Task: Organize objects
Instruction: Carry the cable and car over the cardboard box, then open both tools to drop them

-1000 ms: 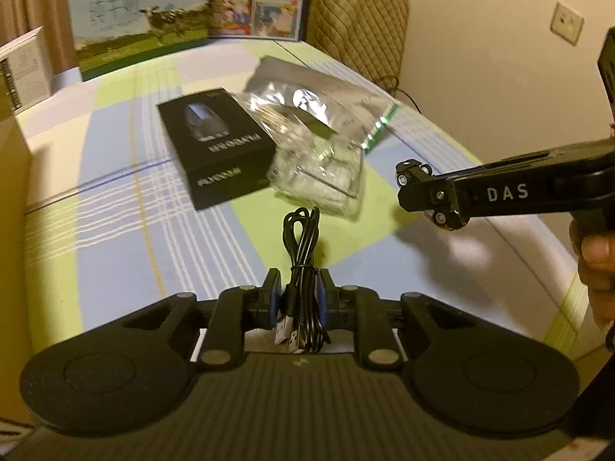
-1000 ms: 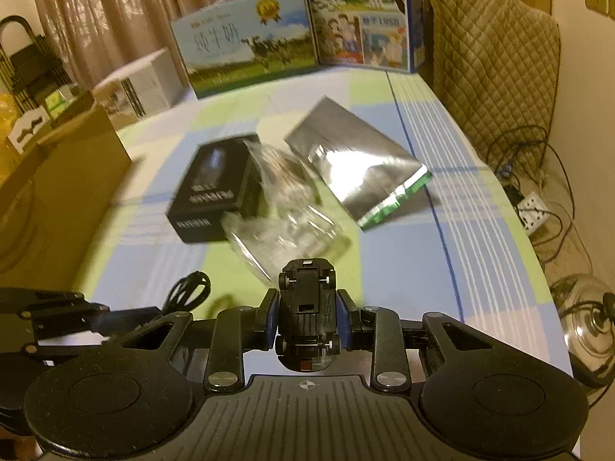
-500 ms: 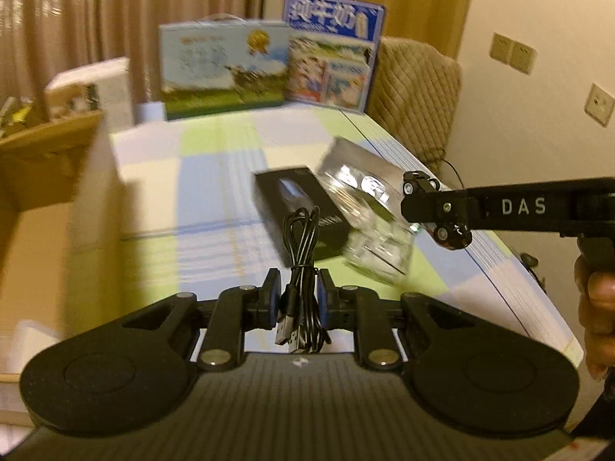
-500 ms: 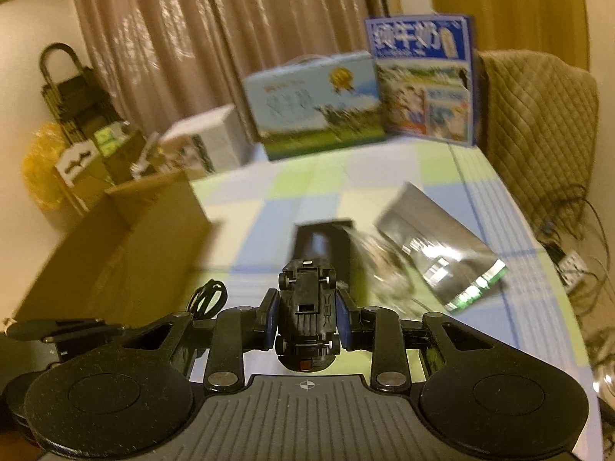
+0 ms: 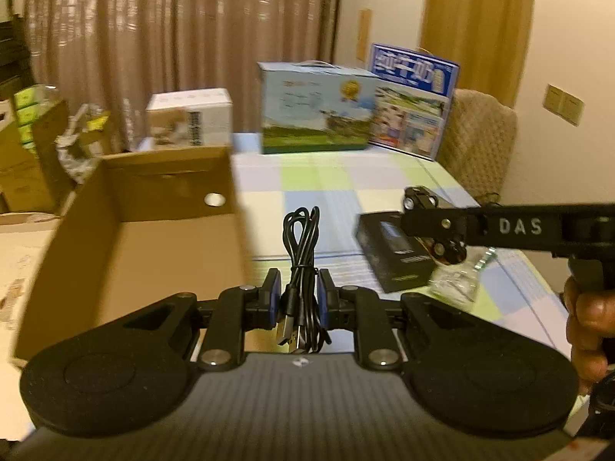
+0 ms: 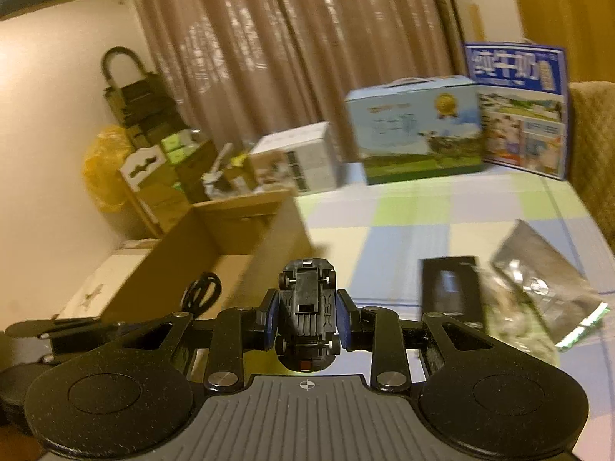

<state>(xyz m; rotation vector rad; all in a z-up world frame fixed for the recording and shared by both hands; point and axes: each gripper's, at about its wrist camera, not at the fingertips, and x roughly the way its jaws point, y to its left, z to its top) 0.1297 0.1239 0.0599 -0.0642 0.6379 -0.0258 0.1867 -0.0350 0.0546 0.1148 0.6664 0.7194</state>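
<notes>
My left gripper (image 5: 298,295) is shut on a coiled black USB cable (image 5: 301,242), held in the air by the right wall of an open cardboard box (image 5: 127,226). My right gripper (image 6: 307,320) is shut on a small black toy car (image 6: 307,307), upside down with its wheels showing. It is held above the table, right of the same box (image 6: 238,238). The right gripper also shows side-on in the left wrist view (image 5: 434,226). A black product box (image 5: 392,253) lies on the checked tablecloth (image 5: 319,176), also in the right wrist view (image 6: 449,288).
A clear plastic bag (image 6: 511,315) and a silver foil pouch (image 6: 546,280) lie right of the black box. Two milk cartons (image 5: 315,107) (image 5: 411,100) and a white box (image 5: 188,119) stand at the table's far end. A quilted chair (image 5: 476,138) is at far right.
Both grippers have lifted and swung left with their loads. The cardboard box has come into view at left and the table items have shifted to the right.
</notes>
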